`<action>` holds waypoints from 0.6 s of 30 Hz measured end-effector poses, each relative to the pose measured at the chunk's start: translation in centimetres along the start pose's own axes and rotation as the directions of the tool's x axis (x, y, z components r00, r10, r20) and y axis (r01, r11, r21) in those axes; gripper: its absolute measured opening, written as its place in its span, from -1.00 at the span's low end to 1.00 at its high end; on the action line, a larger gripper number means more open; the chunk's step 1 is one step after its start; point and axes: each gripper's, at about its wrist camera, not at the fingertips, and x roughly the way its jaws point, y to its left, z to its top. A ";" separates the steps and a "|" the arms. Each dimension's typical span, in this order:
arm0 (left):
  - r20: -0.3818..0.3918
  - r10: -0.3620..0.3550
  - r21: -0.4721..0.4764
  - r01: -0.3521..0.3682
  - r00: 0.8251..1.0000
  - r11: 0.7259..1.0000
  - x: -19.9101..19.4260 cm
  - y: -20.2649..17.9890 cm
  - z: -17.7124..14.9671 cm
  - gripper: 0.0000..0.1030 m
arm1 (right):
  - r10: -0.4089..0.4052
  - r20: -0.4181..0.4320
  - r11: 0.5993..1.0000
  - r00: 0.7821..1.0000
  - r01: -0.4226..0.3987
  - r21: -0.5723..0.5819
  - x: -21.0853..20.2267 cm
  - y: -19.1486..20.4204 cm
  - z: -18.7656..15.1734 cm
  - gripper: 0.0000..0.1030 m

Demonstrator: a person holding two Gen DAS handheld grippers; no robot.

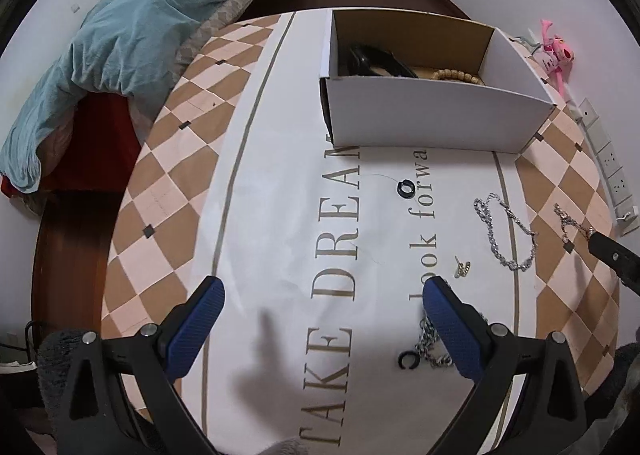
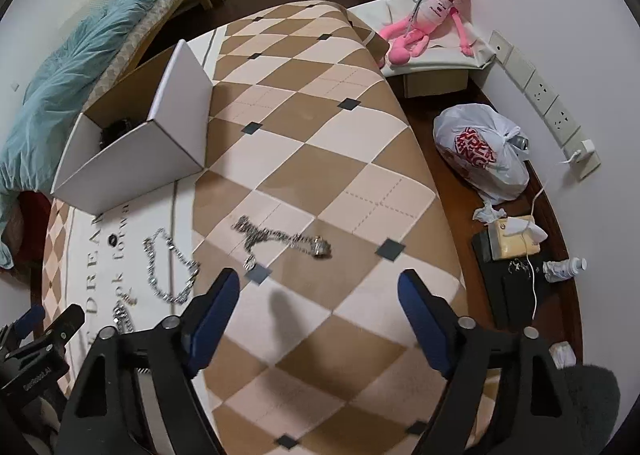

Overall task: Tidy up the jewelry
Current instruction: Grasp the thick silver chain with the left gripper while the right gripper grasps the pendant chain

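A white cardboard box (image 1: pixel 432 115) stands at the far side of the checked mat, holding a black item (image 1: pixel 376 61) and a wooden bead bracelet (image 1: pixel 456 75). On the mat lie a black ring (image 1: pixel 405 188), a silver necklace (image 1: pixel 504 231), a small gold earring (image 1: pixel 462 267), another black ring (image 1: pixel 408 359) and a chain (image 1: pixel 430 343) by my right finger. My left gripper (image 1: pixel 324 295) is open and empty above the mat. My right gripper (image 2: pixel 320 291) is open and empty, just short of a silver chain with a pendant (image 2: pixel 284 239). The necklace (image 2: pixel 168 271) and the box (image 2: pixel 136 159) lie to its left.
A bed with a teal quilt (image 1: pixel 120 47) is at the left. A pink plush toy (image 2: pixel 428 11), a white plastic bag (image 2: pixel 480 151), papers, a bottle and a wall socket strip (image 2: pixel 540 95) lie on the floor at the right of the mat.
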 end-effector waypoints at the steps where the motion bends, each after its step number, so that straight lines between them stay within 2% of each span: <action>1: -0.001 0.000 0.000 0.000 1.000 1.000 0.2 0.0 0.1 0.97 | 0.006 0.002 1.000 1.000 -0.006 0.001 0.3 0.1 0.2 0.47; 3: -0.004 0.000 -0.001 0.000 1.000 1.000 0.6 0.1 0.2 0.97 | 0.004 0.004 1.000 1.000 -0.004 -0.015 1.0 0.6 0.5 0.41; 9: -0.020 0.008 0.001 -0.008 1.000 1.000 1.4 0.6 0.1 0.97 | -0.118 0.043 0.984 0.992 0.122 -0.128 2.7 2.9 1.1 0.39; 10: -0.021 0.008 0.002 -0.008 1.000 1.000 1.5 0.6 0.1 0.97 | -0.112 0.057 0.982 0.992 0.119 -0.149 2.7 3.3 1.1 0.32; 13: -0.025 0.001 0.000 -0.001 1.000 1.000 1.7 0.8 0.0 0.97 | -0.093 0.074 0.974 0.993 0.107 -0.201 2.6 4.5 1.0 -0.31; 14: -0.027 -0.003 -0.001 0.003 1.000 1.000 1.7 0.9 0.0 0.97 | -0.086 0.072 0.970 0.994 0.100 -0.222 2.6 4.9 0.8 -0.72; 15: -0.029 -0.008 -0.003 0.008 1.000 1.000 1.6 0.9 -0.1 0.97 | -0.082 0.066 0.966 0.994 0.096 -0.241 2.6 5.4 0.7 -0.94; 18: -0.031 -0.015 0.003 0.016 0.999 1.000 1.5 0.9 -0.2 0.97 | -0.039 0.055 0.972 0.998 0.051 -0.228 2.3 5.2 0.2 -0.97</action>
